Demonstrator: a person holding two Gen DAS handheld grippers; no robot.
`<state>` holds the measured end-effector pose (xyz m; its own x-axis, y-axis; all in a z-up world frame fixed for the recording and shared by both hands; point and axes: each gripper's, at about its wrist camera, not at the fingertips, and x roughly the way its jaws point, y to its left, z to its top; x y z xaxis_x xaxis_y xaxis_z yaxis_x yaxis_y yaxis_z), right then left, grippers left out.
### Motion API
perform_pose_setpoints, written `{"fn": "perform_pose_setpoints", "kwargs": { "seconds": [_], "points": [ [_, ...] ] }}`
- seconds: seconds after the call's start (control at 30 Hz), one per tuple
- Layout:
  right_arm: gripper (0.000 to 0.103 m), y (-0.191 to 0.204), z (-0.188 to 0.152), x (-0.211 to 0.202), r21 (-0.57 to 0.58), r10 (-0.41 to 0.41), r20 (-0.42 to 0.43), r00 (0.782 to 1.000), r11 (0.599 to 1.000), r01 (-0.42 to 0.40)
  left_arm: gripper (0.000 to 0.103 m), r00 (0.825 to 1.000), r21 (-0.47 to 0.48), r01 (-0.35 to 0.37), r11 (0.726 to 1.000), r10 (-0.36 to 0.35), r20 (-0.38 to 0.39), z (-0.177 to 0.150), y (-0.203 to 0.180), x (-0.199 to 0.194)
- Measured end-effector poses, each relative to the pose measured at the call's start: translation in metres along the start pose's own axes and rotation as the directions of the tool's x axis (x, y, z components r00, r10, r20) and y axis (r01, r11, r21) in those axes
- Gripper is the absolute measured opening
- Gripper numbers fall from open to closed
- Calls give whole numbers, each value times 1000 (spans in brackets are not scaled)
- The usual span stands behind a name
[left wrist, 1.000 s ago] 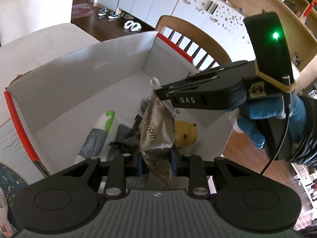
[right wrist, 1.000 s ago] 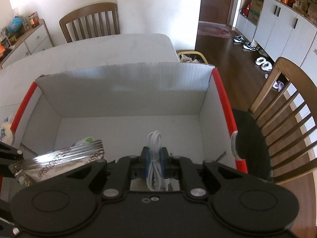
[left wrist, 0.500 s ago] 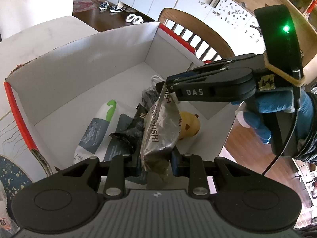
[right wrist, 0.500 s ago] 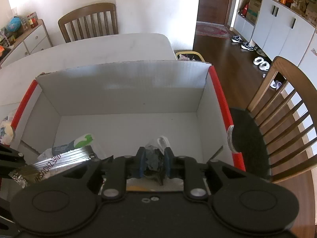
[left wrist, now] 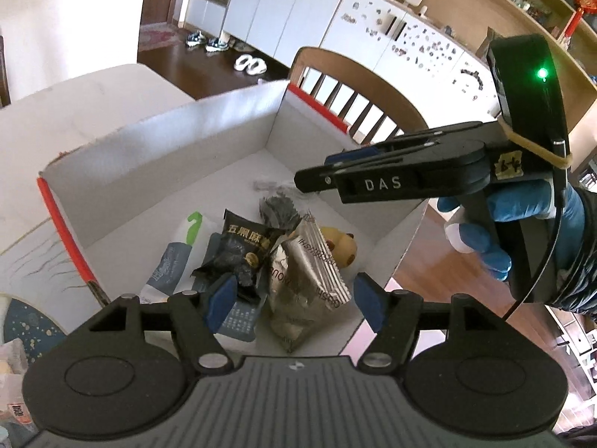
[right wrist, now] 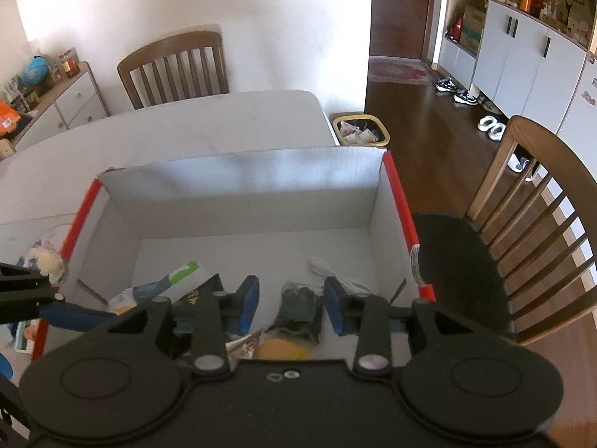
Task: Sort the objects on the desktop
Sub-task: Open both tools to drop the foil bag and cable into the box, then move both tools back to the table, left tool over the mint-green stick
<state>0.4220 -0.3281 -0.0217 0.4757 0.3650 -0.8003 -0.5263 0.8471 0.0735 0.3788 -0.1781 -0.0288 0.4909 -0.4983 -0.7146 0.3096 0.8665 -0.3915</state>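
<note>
Opening over the white cardboard box (left wrist: 156, 156), both tools have just let go of their loads. The left gripper (left wrist: 294, 300), clamped on the silver foil pouch (left wrist: 309, 283) a second ago, now has its blue pads spread, jaws still widening; the pouch lies free in the box beneath them, touching neither pad. The right gripper (right wrist: 291, 304), which a second ago pinched a coiled white cable (right wrist: 328, 270), is also opening; the cable lies on the box floor at about one o'clock from its jaws, with a crumpled dark wrapper (right wrist: 300, 311) below the gap, unpinched. Judged from this, two more desktop objects are sorted into the box and both tools are free for the next pick.

Materials: the pouch is crinkled metallic film with a ribbed sealed edge; the black snack packet (left wrist: 242, 257) at ten o'clock from it is glossy and creased; the green-capped tube (left wrist: 175, 257) is smooth plastic; the yellow toy (left wrist: 341, 250) is rounded. The box walls are matt, with red-taped edges.
</note>
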Motion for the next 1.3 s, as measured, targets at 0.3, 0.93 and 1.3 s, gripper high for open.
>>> {"fn": "perform_pose_setpoints", "kwargs": {
  "seconds": [0.3, 0.93, 1.3],
  "points": [
    [38, 13, -2, -24, 0, 14, 25, 1000, 1000, -14, 68, 998, 11, 1, 1000, -2, 61, -5, -4, -27],
    [41, 68, -15, -64, -1, 30, 73, 997, 1000, -30, 68, 988, 4, 3, 1000, -3, 156, -40, -1, -92],
    [43, 111, -29, -76, -11, 39, 74, 997, 999, -38, 68, 983, 28, -5, 1000, 0, 184, -73, 9, -130]
  ]
}}
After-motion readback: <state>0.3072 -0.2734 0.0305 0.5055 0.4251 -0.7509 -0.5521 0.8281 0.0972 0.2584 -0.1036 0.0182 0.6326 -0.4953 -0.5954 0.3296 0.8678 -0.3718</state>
